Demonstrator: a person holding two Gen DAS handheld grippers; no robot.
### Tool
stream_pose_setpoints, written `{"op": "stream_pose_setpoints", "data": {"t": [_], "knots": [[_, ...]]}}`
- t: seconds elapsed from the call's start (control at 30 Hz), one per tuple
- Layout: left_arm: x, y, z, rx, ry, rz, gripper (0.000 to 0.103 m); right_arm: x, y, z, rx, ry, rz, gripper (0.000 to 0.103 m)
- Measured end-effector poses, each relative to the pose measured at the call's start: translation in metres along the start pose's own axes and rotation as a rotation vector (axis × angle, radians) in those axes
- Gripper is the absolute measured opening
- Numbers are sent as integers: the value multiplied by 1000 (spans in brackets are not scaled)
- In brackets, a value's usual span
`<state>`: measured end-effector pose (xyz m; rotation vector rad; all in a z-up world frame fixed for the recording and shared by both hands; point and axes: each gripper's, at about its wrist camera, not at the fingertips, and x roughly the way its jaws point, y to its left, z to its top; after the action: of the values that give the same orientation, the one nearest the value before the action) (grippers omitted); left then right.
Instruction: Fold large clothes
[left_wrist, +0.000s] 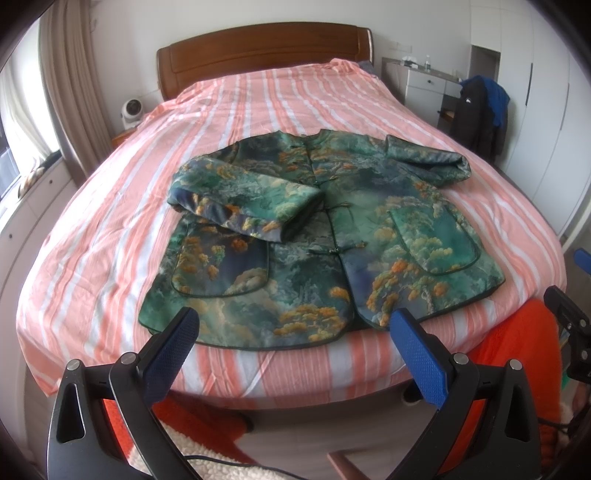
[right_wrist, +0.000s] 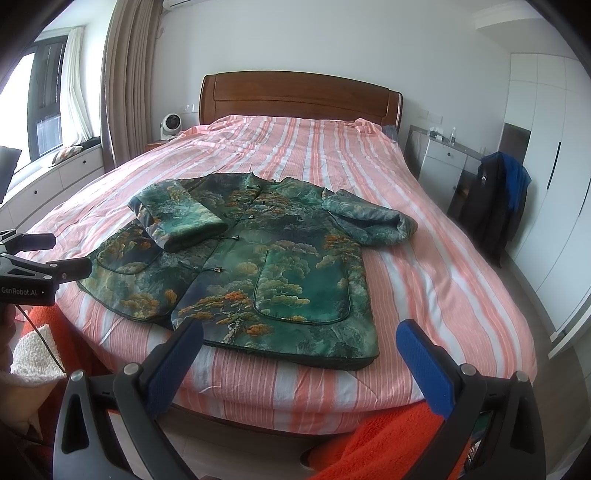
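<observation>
A green patterned jacket (left_wrist: 332, 229) with orange tree motifs lies flat, front up, near the foot of the bed; it also shows in the right wrist view (right_wrist: 266, 266). Its left sleeve (left_wrist: 243, 203) is folded across the chest, its right sleeve (left_wrist: 432, 158) lies bent out to the side. My left gripper (left_wrist: 295, 328) is open and empty, just short of the jacket's hem. My right gripper (right_wrist: 301, 339) is open and empty, in front of the hem at the bed's foot. The left gripper also shows at the left edge of the right wrist view (right_wrist: 55, 271).
The bed (left_wrist: 110, 221) has a pink and white striped cover and a wooden headboard (left_wrist: 258, 51). An orange blanket (right_wrist: 388, 439) hangs at the bed's foot. A small fan (left_wrist: 131, 110) sits left of the bed. A chair with dark clothes (left_wrist: 480, 110) and white cabinets stand at right.
</observation>
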<state>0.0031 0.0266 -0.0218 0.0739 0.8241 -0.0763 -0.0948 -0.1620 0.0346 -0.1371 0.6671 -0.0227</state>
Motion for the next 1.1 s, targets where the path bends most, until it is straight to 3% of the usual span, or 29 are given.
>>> {"op": "stream_pose_setpoints", "data": {"t": [0.63, 0.7, 0.77, 0.87, 0.93, 1.1], "knots": [[8, 6, -5, -12, 21, -21, 103, 3, 4, -3, -9, 8, 23, 103], [17, 32, -1, -85, 52, -123, 103, 4, 1, -3, -18, 7, 33, 103], [31, 79, 3, -218, 63, -151, 103, 8, -14, -4, 0, 2, 41, 103], [63, 142, 2, -309, 110, -113, 103, 22, -55, -6, 85, 14, 25, 103], [94, 173, -5, -318, 177, -137, 103, 40, -85, -8, 139, 42, 38, 103], [165, 211, -18, -310, 313, -44, 102, 131, -149, -24, 335, 268, 173, 103]]}}
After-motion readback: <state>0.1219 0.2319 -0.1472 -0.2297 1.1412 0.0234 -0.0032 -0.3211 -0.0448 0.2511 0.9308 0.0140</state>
